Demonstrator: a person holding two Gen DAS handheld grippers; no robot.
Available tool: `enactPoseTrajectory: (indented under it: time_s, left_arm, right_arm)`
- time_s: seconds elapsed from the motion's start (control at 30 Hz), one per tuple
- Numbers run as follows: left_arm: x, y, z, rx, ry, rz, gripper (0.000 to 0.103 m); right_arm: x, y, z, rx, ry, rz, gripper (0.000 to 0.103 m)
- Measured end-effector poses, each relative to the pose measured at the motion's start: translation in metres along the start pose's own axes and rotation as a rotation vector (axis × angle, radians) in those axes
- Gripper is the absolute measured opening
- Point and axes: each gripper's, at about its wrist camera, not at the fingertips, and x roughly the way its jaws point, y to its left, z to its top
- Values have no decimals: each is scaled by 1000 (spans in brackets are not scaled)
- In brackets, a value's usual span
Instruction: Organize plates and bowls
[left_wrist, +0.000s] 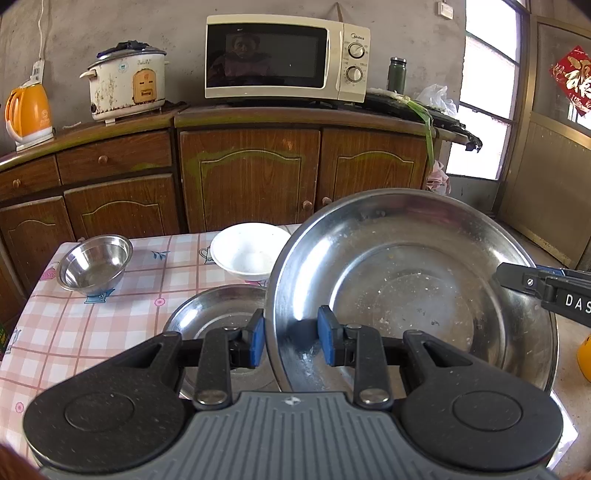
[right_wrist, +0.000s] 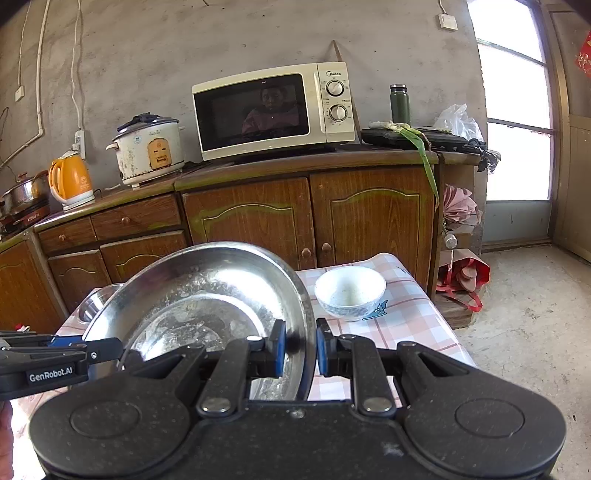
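Observation:
A large steel plate (left_wrist: 424, 288) is held between both grippers, tilted up over the table. My left gripper (left_wrist: 291, 336) is shut on its left rim, blue pads on either side of the edge. In the right wrist view my right gripper (right_wrist: 300, 349) is shut on the right rim of the same plate (right_wrist: 207, 295). Each gripper shows in the other's view: the right gripper (left_wrist: 517, 277) and the left gripper (right_wrist: 110, 345). A second steel plate (left_wrist: 214, 317) lies on the table under the left fingers. A small steel bowl (left_wrist: 94, 264) and a white bowl (left_wrist: 249, 251) stand behind it.
The table (left_wrist: 74, 332) has a pink checked cloth. The white bowl (right_wrist: 349, 291) stands near its far right corner. Beyond the table are wooden cabinets (left_wrist: 251, 177) with a microwave (left_wrist: 284, 59), a rice cooker (left_wrist: 127, 85) and an orange kettle (left_wrist: 27, 110). Bare floor lies to the right.

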Motion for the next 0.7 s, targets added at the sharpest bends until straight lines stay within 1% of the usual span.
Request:
enactPoseTrajectory:
  time_s: [0.7]
  left_arm:
    - [-6, 5, -16, -6, 12, 31, 30]
  right_arm:
    - [0, 8, -18, 3, 32, 32, 22]
